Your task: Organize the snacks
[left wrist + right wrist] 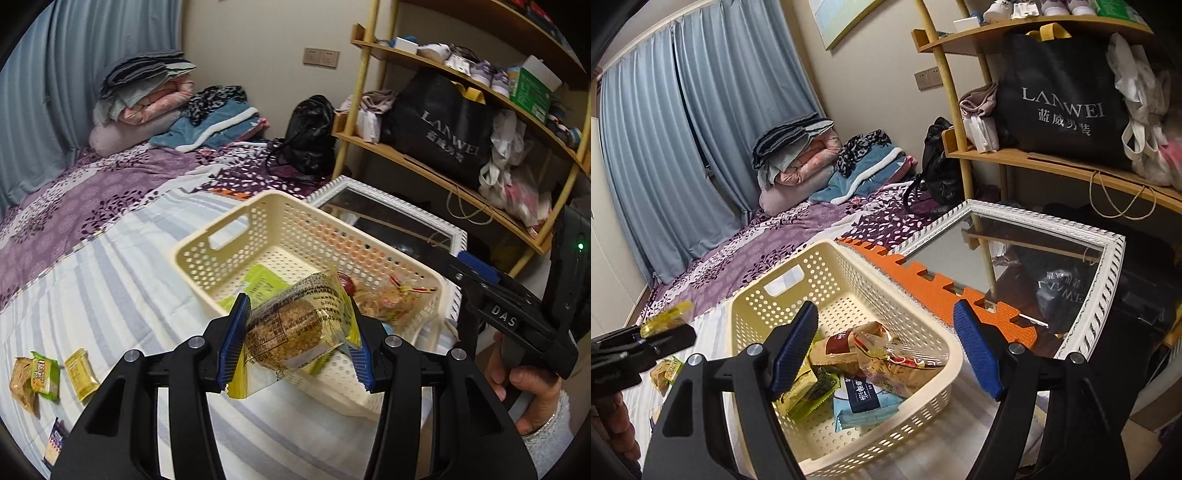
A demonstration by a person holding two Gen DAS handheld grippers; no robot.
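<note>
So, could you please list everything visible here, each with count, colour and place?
perforated plastic basket: one, cream, on the striped bed sheet.
packets inside basket: several, mixed colours, basket floor.
wrapped round grain cake: one, brown in clear-yellow wrapper, between left gripper's pads.
loose snack packets: at least three, yellow and green, on sheet left of basket.
framed mirror: one, white frame, right of basket.
foam mat: one, orange, between basket and mirror.
wooden shelf: one, tan, by wall.
left gripper: black, blue pads, shut on cake.
right gripper: open, over basket.
</note>
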